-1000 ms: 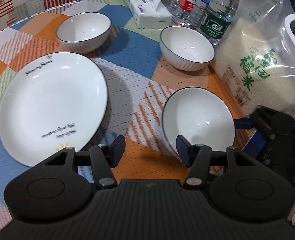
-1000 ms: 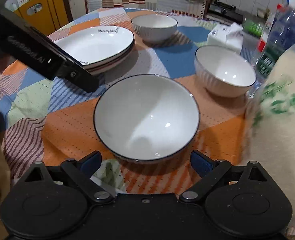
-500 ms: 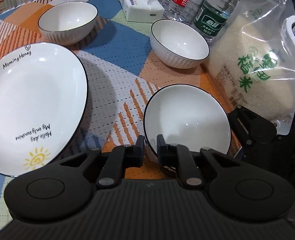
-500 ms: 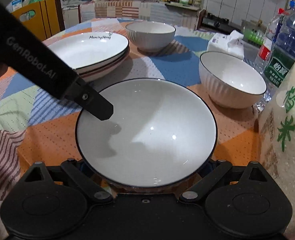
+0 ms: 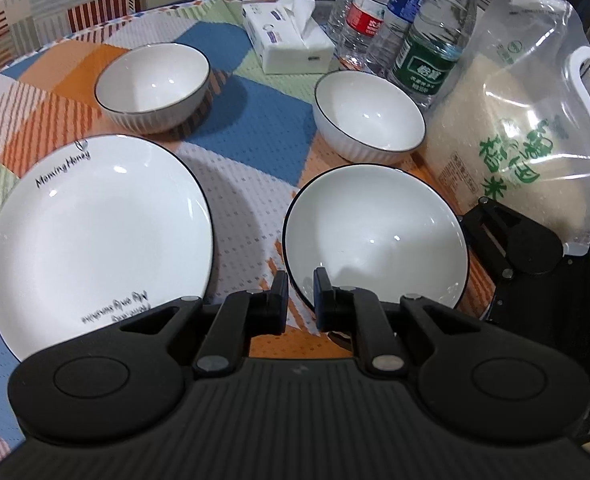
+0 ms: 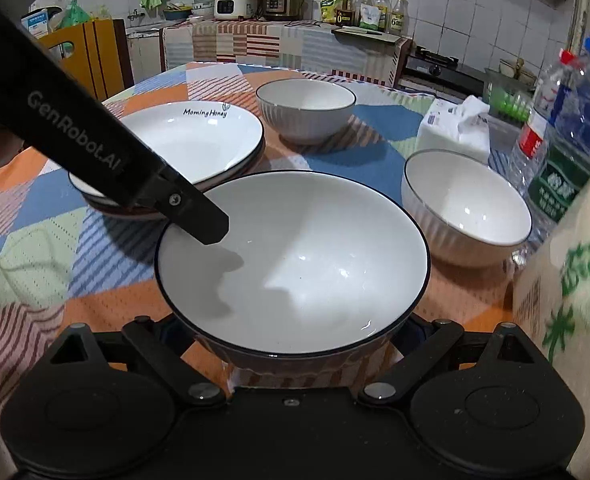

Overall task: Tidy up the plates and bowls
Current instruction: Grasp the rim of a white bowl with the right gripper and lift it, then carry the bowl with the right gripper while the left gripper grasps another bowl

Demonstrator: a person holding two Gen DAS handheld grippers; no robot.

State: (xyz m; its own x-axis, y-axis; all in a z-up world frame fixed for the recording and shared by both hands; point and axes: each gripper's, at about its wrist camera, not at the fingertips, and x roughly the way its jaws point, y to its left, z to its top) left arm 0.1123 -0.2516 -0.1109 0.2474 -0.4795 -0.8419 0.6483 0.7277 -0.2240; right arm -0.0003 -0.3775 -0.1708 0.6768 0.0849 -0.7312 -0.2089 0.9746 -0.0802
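Observation:
A white bowl with a dark rim [image 5: 379, 232] [image 6: 295, 264] is lifted off the table. My left gripper [image 5: 299, 296] is shut on its near rim. My right gripper [image 6: 295, 332] cradles it from below, its fingertips hidden under the bowl. A stack of white "Morning Honey" plates [image 5: 95, 232] [image 6: 191, 140] lies to the left. Two more white ribbed bowls stand on the cloth: one far left [image 5: 153, 84] [image 6: 305, 108], one far right [image 5: 369, 116] [image 6: 465, 208].
A bag of rice [image 5: 527, 128] [image 6: 575, 300] stands close on the right. Water bottles [image 5: 427, 48] [image 6: 555, 152] and a tissue box [image 5: 287, 40] [image 6: 453, 128] are at the table's far side. The patchwork tablecloth [image 5: 251, 120] covers the round table.
My left gripper has closed on the bowl's rim. My right gripper has moved in under the bowl, and the bowl has risen off the table.

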